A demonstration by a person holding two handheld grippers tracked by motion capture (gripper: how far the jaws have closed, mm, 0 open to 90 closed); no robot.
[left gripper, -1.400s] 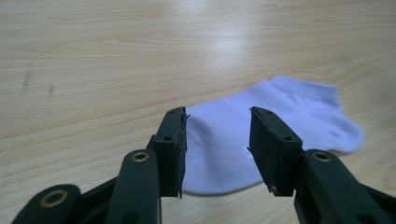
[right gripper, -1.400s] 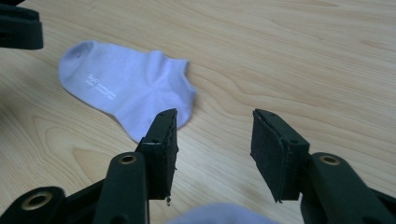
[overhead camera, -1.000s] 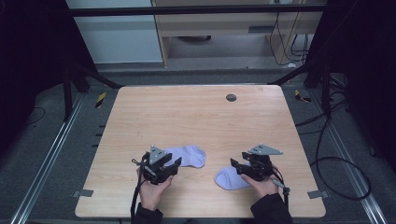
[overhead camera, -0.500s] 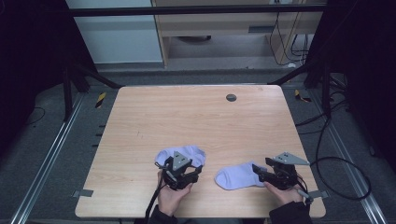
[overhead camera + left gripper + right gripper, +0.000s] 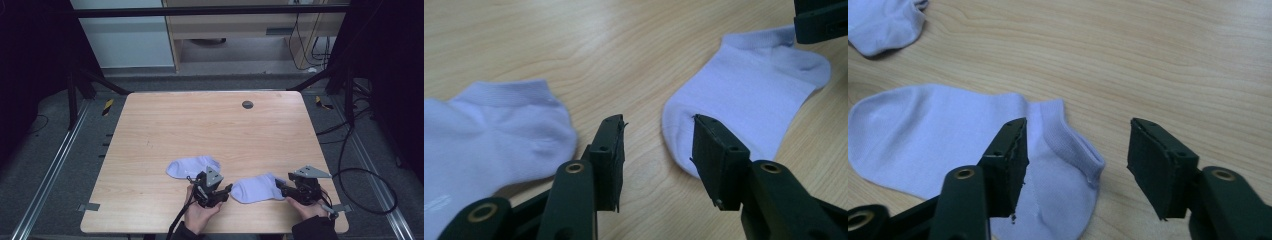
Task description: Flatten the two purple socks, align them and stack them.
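Two socks lie apart on the tabletop (image 5: 150, 130) — left sock (image 5: 192, 165), right sock (image 5: 256, 188). Both grippers — left gripper (image 5: 656, 145), right gripper (image 5: 1075, 160) — have just been closing, fingers apart, gripping nothing.

Left sock (image 5: 192, 166) lies left of right sock (image 5: 256, 188), on table (image 5: 200, 125).

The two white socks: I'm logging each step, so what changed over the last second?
Both hands slid rightward. The left gripper, jaws just closing slightly, now sits between the left sock and right sock; the right gripper, open, reaches the right sock's cuff. Neither sock is gripped; both lie where they were.
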